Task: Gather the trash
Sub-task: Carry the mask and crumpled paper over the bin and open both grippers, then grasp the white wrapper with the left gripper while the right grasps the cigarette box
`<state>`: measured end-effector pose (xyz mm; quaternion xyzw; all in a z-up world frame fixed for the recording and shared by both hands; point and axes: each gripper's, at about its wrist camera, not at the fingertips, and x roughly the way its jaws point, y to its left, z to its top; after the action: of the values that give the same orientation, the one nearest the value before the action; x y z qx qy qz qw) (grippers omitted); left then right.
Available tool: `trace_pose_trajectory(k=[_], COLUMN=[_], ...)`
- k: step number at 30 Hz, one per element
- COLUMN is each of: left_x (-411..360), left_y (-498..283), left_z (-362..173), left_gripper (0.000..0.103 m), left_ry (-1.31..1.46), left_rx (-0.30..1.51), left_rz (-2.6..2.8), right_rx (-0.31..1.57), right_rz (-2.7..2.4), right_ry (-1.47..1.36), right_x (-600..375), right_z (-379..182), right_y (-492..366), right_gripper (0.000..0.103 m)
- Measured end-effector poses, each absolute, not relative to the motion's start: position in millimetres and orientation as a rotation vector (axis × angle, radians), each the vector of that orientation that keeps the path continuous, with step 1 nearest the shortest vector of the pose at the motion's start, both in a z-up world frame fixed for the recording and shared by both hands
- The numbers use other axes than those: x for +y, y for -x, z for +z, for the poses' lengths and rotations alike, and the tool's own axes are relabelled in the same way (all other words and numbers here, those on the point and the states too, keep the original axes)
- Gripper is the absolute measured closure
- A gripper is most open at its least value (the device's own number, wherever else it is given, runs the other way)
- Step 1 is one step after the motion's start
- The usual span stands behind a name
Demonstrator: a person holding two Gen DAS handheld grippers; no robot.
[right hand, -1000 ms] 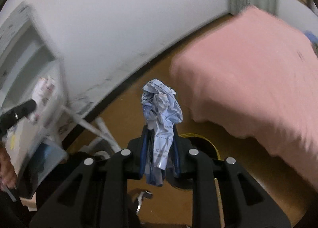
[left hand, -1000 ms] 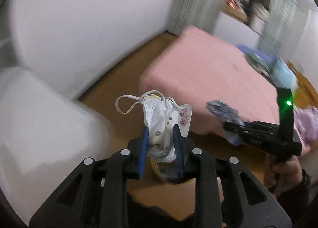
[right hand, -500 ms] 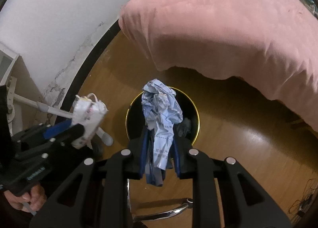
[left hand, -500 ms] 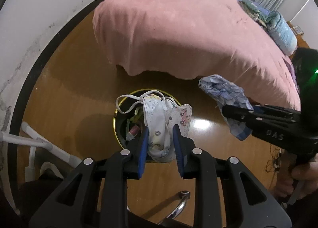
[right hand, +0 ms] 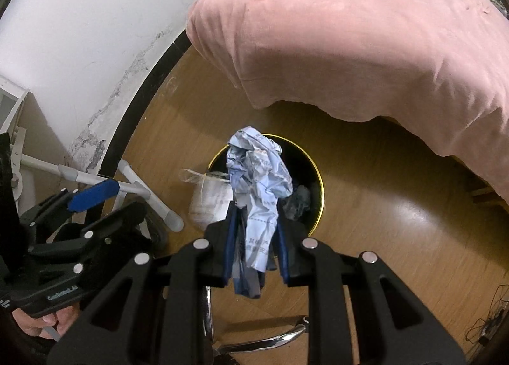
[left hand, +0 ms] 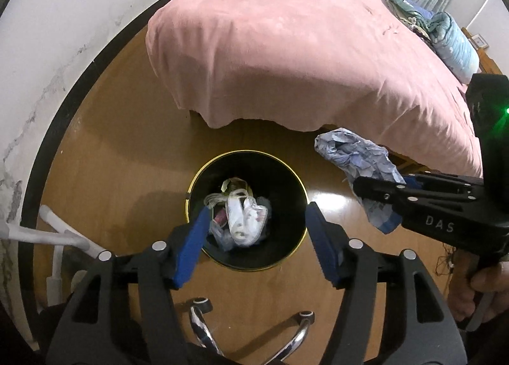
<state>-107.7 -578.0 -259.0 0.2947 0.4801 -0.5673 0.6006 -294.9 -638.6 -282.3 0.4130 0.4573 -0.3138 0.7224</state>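
Observation:
A black bin with a gold rim stands on the wood floor below both grippers. My left gripper hangs over its mouth, jaws opening, nothing between the blue pads. The white printed face mask lies loose in the bin on other trash. In the right wrist view it shows as a white blur at the bin's left rim. My right gripper is shut on a crumpled blue-white paper above the bin. The left view shows that paper right of the bin.
A bed under a pink cover overhangs the floor just behind the bin. The white wall and black baseboard curve along the left. A white tube frame stands at the left, chrome chair legs below the grippers.
Both grippers swung down over the bin. The left jaws then opened and the mask dropped out of them into the bin. The right gripper keeps hold of its paper.

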Motion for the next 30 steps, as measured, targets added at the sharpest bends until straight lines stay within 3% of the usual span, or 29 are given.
trace_pose_trajectory(k=[9, 11, 12, 13, 21, 30], left_x=[-568.5, -563.9, -560.6, -558.1, -513.0, -365.5], left_y=[101.1, 100.3, 99.4, 98.5, 73.5, -25.7], left_z=[-236.4, -225.0, -217.7, -212.4, -132.3, -28.3], left_gripper=[0.038, 0.033, 0.029, 0.026, 0.011, 0.009], left_ry=[-0.675, -0.672, -0.665, -0.659, -0.581, -0.428], left_rx=[1.06, 1.032, 1.019, 1.01, 0.89, 0.741], left_rz=[-1.31, -1.312, -1.316, -1.317, -1.271, -0.991], right_rx=[1.013, 1.006, 1.0, 0.991, 0.952, 0.823], right_rz=[-0.68, -0.682, -0.69, -0.7, -0.685, -0.463], right_ry=[-0.888, -0.884, -0.878, -0.865, -0.769, -0.496], right_x=[-635.8, -636.1, -635.9, -635.6, -621.3, -543.6], right_z=[-276.3, -273.6, -270.7, -266.4, -217.8, -100.1], right_y=[278.5, 275.4, 274.1, 272.3, 245.7, 136.6], right_gripper=[0.079, 0.065, 0.047, 0.035, 0.033, 0.027])
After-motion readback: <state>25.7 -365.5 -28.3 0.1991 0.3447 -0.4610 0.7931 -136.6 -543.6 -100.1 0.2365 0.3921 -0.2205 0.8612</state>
